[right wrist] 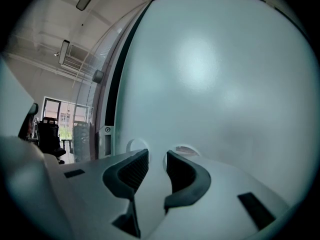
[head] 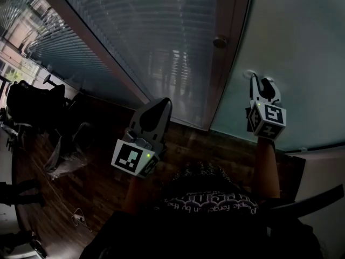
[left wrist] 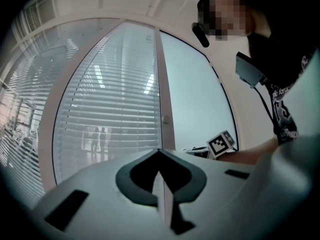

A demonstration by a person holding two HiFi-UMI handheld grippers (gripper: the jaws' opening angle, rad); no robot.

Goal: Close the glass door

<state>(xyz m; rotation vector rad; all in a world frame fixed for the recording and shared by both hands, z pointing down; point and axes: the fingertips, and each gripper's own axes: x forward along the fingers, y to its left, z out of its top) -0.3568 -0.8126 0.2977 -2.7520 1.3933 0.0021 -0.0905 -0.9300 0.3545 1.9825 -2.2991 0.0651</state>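
The frosted glass door [head: 294,42] fills the right side of the head view and nearly the whole right gripper view [right wrist: 215,74]. My right gripper [head: 260,83] is held up against it, pointing about level. Its jaws [right wrist: 156,156] stand a little apart around a round white fitting [right wrist: 131,145] on the door; whether the pads press on it is hidden. My left gripper [head: 161,104] hovers lower and to the left, in front of the dark door frame [head: 229,47]. That gripper [left wrist: 160,154] is shut with nothing between its jaws.
A glass wall with horizontal blinds [head: 145,31] runs left of the frame, which carries a small round knob [head: 219,41]. A dark office chair [head: 32,104] and a plastic bag [head: 64,155] stand on the wooden floor [head: 102,182] at the left.
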